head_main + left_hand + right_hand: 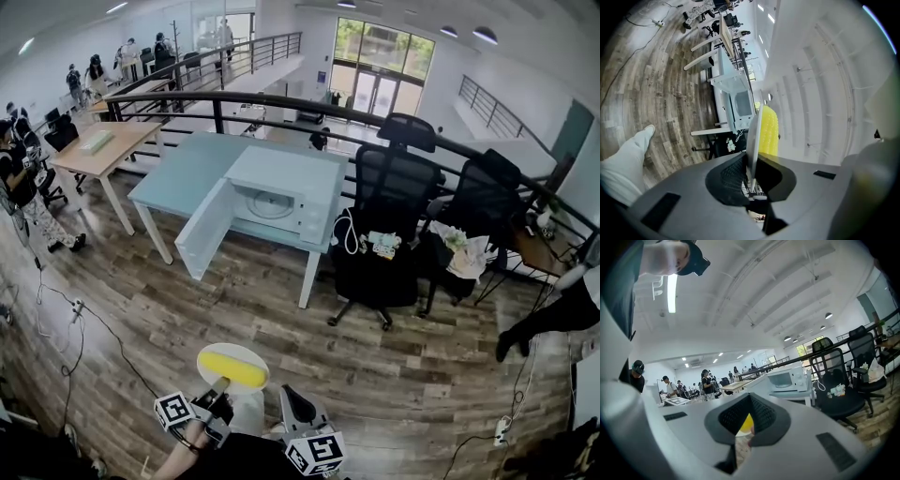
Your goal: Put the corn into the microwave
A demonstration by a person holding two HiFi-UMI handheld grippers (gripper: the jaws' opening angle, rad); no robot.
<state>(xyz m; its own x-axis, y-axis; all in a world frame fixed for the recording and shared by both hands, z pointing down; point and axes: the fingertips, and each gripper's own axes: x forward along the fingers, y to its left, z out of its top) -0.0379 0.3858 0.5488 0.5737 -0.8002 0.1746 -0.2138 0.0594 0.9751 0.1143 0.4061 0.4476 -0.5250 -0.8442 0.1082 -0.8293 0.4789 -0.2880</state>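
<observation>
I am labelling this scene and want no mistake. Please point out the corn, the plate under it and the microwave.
corn (pixel 232 368), head view, middle of the yellow cob.
plate (pixel 225 349), head view, bare white rim above the cob.
microwave (pixel 292 175), head view, its white top.

Bright daylight from windows (pixel 380 56), ceiling strip light (pixel 671 291) glaring (overexposed), fisheye-warped dark edges
</observation>
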